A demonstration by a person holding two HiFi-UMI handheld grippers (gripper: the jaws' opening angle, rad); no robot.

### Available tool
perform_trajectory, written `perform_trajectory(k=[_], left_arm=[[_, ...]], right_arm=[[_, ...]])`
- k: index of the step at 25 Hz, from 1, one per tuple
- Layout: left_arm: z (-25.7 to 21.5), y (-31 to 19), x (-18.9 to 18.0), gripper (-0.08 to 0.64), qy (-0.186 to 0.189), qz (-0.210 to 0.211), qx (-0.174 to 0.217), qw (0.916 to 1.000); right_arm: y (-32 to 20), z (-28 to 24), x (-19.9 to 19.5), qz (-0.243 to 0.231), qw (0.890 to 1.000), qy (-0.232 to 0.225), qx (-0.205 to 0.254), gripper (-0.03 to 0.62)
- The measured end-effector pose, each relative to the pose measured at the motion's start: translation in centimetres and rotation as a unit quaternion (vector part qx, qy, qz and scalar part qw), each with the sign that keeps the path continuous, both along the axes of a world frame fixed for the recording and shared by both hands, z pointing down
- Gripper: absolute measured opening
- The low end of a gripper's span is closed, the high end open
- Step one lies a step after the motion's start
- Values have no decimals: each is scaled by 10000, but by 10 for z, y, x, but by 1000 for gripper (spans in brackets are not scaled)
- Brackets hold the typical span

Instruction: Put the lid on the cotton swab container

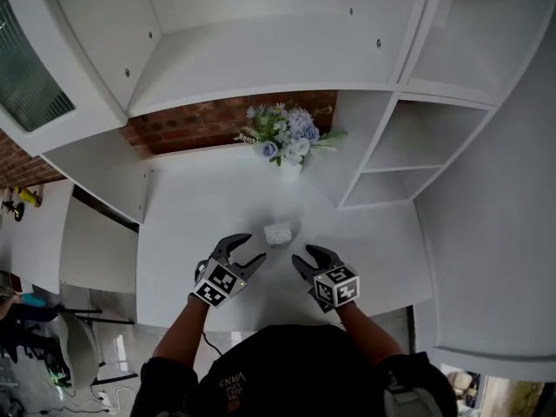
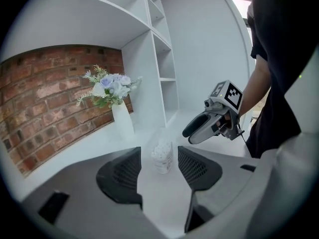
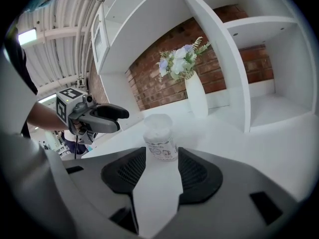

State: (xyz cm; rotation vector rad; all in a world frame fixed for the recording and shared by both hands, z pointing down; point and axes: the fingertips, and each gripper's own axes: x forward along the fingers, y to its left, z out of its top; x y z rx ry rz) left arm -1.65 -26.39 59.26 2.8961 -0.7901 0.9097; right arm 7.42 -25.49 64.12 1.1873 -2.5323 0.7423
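Observation:
The cotton swab container [image 1: 277, 233] is a small clear tub packed with white swabs, upright on the white tabletop [image 1: 200, 215]. In the right gripper view the container [image 3: 160, 136] looks capped by a clear lid; I cannot tell this for certain. My left gripper [image 1: 250, 252] stands open just left of and nearer than it. My right gripper [image 1: 300, 261] stands open just right of it. In each gripper view the container [image 2: 162, 157] shows beyond the spread jaws, clear of the pads. Neither gripper holds anything.
A white vase of blue and white flowers [image 1: 289, 142] stands behind the container against the brick wall [image 1: 200, 124]. White shelf compartments [image 1: 408, 155] rise at the right. The table's front edge [image 1: 174, 320] runs just behind the grippers.

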Motion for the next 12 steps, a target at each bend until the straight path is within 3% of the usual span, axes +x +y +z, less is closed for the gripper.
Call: perform_trajectory(k=[8,12], left_arm=[[19,-15,12,218,-530,708,50,9961],[22,-23,16,239,-668,843,108,9941]], right_arm=[[-22,21,-8,-168,9998,-3,-109,183],[-31,21,-12,-182,9997,-50,-134,175]])
